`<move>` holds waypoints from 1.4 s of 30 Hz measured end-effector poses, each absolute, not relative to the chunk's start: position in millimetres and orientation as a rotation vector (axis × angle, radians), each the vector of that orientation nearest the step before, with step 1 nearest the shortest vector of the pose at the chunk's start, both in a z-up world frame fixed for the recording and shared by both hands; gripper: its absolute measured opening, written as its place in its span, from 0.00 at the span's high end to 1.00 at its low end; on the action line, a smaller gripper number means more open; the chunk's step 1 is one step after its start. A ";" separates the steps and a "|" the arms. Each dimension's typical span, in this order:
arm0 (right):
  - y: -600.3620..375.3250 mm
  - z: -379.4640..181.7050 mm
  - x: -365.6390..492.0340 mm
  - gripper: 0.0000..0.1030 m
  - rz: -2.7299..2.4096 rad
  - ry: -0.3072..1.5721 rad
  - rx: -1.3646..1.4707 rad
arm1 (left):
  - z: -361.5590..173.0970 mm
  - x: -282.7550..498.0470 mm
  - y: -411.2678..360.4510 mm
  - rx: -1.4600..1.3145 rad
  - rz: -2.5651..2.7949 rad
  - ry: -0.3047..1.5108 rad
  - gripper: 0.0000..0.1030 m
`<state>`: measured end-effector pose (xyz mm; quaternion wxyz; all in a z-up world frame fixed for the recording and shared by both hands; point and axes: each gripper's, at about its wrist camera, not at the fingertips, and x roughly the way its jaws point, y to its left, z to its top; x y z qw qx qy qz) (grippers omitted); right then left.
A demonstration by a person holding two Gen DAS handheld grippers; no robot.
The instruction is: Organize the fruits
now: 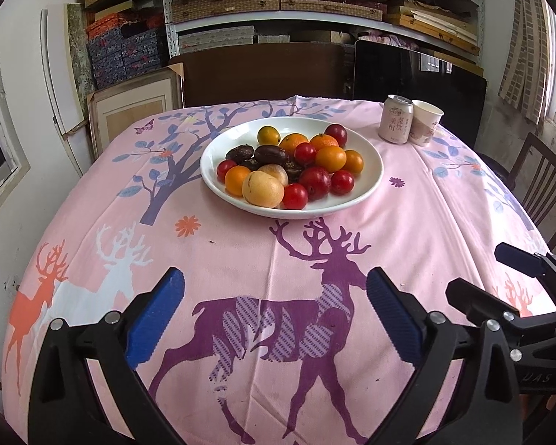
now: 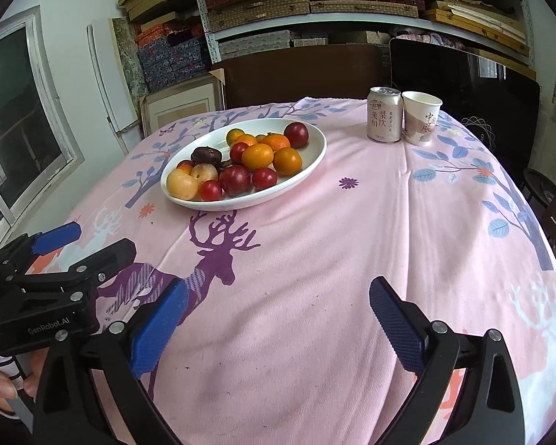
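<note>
Mixed fruits (image 1: 293, 163) heaped in white bowl (image 1: 370, 181), mid-table.

A white plate (image 1: 367, 181) of red, orange, yellow and dark-brown fruit (image 1: 293, 165) sits on a pink deer-patterned tablecloth (image 1: 407, 222).

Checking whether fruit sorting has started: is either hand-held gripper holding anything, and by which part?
Nothing is held. The left hand-held gripper and right hand-held gripper are both open over the tablecloth; all fruit lies in the white plate.

Fruits (image 1: 291, 165) piled in plate (image 1: 367, 181) mid-table, can (image 1: 396, 118) and cup (image 1: 426, 122) touching, behind-right of it
</note>
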<state>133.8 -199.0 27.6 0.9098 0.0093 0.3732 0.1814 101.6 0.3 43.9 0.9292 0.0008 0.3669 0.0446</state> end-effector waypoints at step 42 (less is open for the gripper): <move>-202.0 -15.9 119.6 0.04 0.390 0.881 0.031 | -5.1 102.0 -5.5 0.009 0.074 0.843 0.05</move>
